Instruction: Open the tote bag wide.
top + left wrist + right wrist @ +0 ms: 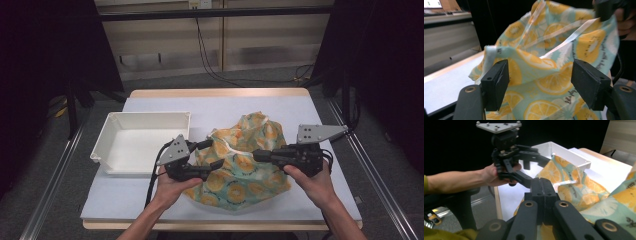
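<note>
Currently we have the right gripper (259, 155) with jaws pressed together, seemingly pinching the citrus-print cloth bag (245, 165) mid-table. Left gripper (214, 154) jaws stand spread around the bag's left edge, beside the white tray (107, 134).

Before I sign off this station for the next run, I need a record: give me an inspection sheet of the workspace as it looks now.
Surface: table with pale cover, wooden edge showing.
Job's things: citrus-print cloth, crumpled in a heap; pale straps on it.
Clutter: white tray, empty, left of the cloth.
Grippers: left gripper open, jaws either side of a cloth fold; right gripper shut, at the cloth; what it pinches is unclear.
Cables: black cable from the left gripper; more on the floor behind.
Surroundings: dark curtains, wooden wall panels.
</note>
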Demonstrator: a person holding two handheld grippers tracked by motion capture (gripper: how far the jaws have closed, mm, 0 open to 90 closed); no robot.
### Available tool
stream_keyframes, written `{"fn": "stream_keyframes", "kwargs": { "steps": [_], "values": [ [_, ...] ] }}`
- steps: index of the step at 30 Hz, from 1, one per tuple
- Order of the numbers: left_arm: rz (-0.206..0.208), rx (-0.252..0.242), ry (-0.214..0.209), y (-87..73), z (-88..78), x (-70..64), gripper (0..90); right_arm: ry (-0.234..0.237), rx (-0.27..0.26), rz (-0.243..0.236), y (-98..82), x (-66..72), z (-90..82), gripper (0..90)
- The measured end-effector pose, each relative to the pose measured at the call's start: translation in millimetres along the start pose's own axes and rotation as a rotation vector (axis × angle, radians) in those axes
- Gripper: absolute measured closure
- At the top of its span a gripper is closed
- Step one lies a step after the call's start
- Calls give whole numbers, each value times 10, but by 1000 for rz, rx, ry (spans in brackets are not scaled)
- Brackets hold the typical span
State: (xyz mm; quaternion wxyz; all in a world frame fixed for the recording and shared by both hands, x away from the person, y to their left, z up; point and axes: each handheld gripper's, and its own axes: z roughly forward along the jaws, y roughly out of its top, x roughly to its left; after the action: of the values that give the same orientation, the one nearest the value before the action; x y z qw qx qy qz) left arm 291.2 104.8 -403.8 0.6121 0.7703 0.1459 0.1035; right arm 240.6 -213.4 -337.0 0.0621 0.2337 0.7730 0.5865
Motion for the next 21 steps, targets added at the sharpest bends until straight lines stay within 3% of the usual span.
{"fn": "stream_keyframes", "kwargs": {
  "steps": [2, 3, 5, 7, 14, 16, 17, 20, 21],
  "values": [
    [1, 38, -13, -63, 70, -14, 444, 3, -6, 10, -47, 18, -22, 900],
    [-7, 58, -42, -87, 102, -17, 517, 9, -15, 16, -72, 21, -34, 900],
    [-13, 62, -58, -110, 124, -33, 762, 3, -20, 28, -116, 26, -54, 900],
    [-16, 76, -79, -105, 107, -58, 900, -3, -15, 35, -177, 30, -77, 900],
    [-1, 120, -147, -156, -185, -272, 900, -29, -18, 69, -424, 95, -236, 900],
    [8, 127, -135, -189, -243, -292, 900, -36, -14, 72, -481, 125, -246, 900],
    [-2, 112, -119, -203, -275, -284, 900, -35, -12, 77, -514, 143, -248, 900],
    [-43, 70, -131, -170, -319, -218, 900, -21, -10, 83, -614, 210, -202, 900],
    [-47, 68, -103, -152, -324, -203, 865, -12, -7, 88, -640, 227, -180, 900]
  ]
}}
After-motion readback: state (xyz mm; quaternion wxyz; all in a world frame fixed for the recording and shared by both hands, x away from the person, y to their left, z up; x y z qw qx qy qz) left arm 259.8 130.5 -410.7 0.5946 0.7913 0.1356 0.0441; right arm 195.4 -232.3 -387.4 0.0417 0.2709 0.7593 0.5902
